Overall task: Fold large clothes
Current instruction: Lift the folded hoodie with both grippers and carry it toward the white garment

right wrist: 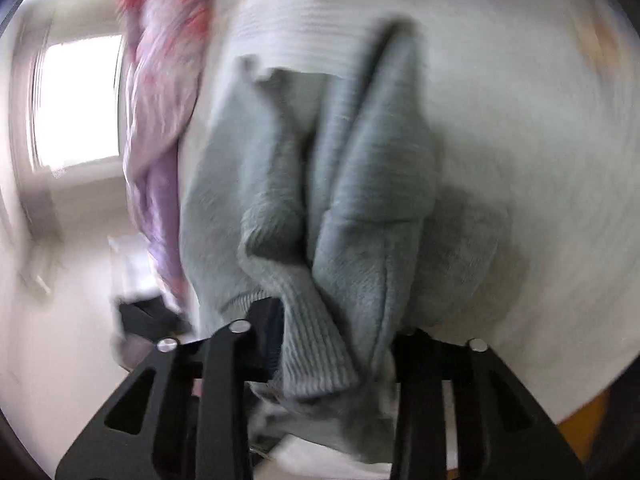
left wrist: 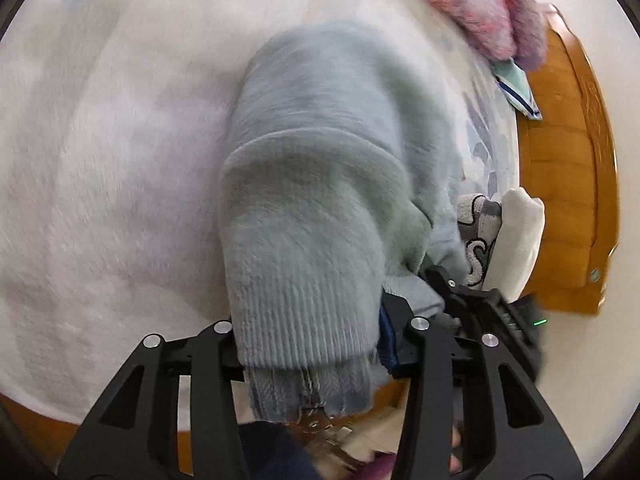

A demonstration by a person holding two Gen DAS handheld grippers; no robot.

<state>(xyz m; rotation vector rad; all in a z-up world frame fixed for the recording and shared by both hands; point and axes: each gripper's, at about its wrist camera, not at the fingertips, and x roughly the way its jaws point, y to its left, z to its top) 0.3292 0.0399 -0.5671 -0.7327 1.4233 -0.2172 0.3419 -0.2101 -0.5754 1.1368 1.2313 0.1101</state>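
Note:
A pale grey-blue knit sweater (left wrist: 320, 168) lies bunched on a white fuzzy bed cover (left wrist: 112, 168). My left gripper (left wrist: 316, 344) is shut on the sweater's ribbed hem, which hangs between its black fingers. In the right wrist view the same sweater (right wrist: 352, 200) hangs in folds from my right gripper (right wrist: 328, 356), which is shut on a ribbed edge of it. The right gripper's body also shows in the left wrist view (left wrist: 480, 304), close beside the left one. The right view is blurred by motion.
A pink and purple fluffy garment (left wrist: 492, 4) lies at the far side of the bed; it also shows in the right wrist view (right wrist: 160, 92). A wooden bed frame (left wrist: 568, 168) runs along the right. A grey patterned cloth (left wrist: 478, 232) and white pillow (left wrist: 520, 236) lie near it. A bright window (right wrist: 76, 104) is at left.

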